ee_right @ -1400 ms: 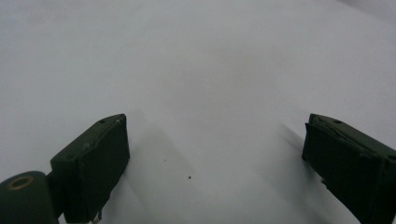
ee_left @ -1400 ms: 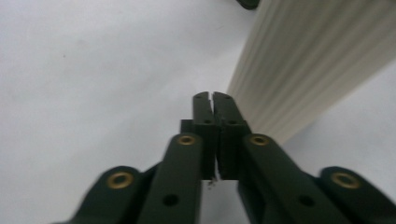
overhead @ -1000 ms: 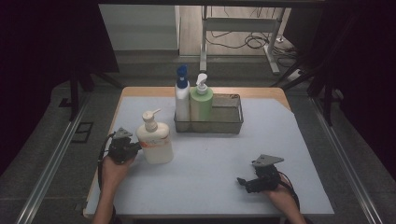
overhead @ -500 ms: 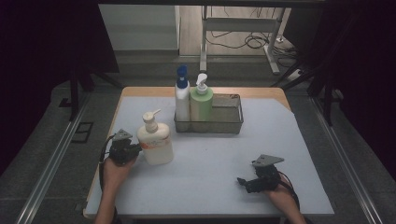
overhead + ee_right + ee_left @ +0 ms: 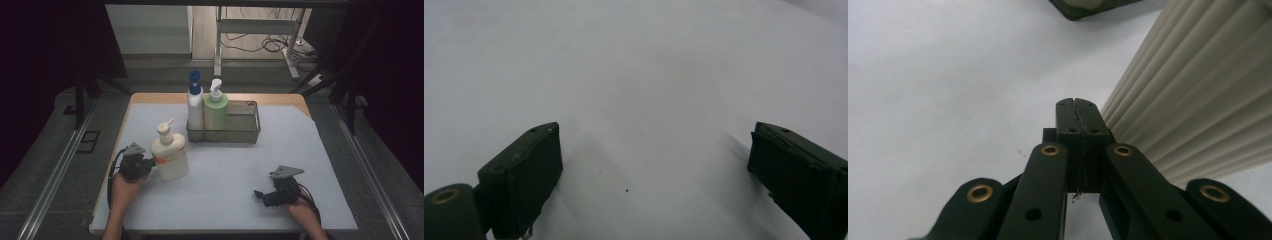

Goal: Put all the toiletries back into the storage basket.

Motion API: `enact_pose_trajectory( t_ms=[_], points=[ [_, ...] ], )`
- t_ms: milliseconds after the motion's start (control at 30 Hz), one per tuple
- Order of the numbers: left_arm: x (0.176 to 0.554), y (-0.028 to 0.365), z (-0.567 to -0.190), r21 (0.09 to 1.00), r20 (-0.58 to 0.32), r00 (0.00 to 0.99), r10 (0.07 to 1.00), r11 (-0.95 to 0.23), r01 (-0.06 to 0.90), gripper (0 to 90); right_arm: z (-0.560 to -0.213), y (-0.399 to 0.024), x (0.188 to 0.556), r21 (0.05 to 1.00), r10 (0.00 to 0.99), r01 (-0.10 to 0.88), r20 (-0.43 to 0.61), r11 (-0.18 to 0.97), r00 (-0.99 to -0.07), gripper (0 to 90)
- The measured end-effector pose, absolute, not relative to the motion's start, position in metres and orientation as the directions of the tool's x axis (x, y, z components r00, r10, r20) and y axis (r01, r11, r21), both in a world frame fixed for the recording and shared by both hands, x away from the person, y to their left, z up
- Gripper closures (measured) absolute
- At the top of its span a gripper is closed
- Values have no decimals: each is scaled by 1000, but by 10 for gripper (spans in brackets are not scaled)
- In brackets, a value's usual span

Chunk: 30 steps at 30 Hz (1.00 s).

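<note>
Upright on the bench [image 5: 225, 175]: a cream pump bottle [image 5: 170, 156].
Ribbed walls, orange label; left hand-held gripper [image 5: 1079, 107] closed empty beside it, right hand-held gripper [image 5: 654, 165] wide open, empty.

High view: fixed above the near edge, looking forward and down over the whole table [image 5: 235, 165]. Left gripper view: riding low, skimming the white mat [image 5: 948, 75], pressed close to the ribbed cream bottle [image 5: 1198, 100] at two o'clock, same bottle [image 5: 170, 155] seen from above. Right gripper view: low, very near, angled onto bare mat [image 5: 649, 75].
</note>
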<state>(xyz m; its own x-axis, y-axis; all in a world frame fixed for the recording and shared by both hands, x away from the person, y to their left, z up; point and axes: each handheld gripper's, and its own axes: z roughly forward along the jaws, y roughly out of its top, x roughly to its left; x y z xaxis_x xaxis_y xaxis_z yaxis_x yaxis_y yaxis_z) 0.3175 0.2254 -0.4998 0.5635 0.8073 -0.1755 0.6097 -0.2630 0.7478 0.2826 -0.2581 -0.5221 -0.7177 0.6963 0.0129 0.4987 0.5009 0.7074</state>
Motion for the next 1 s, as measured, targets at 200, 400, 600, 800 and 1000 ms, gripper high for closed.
enact_pose_trajectory(
  t_ms=[200,400,600,800,1000],
  points=[
    [314,219,-501,744,-171,594,786,-292,601,893,-522,-258,283,708,697,498,12,501,-717,70],
    [312,213,-501,741,-161,614,773,-317,592,893,-522,-258,283,708,696,498,13,501,-718,70],
    [313,205,-503,732,-148,633,760,-347,587,893,-522,-258,283,708,696,498,13,501,-718,70],
    [314,194,-507,715,-146,663,734,-385,583,893,-522,-258,282,707,697,499,13,500,-717,70],
    [312,182,-509,710,-139,687,713,-412,571,893,-522,-258,282,708,697,498,12,500,-717,70]
  ],
)
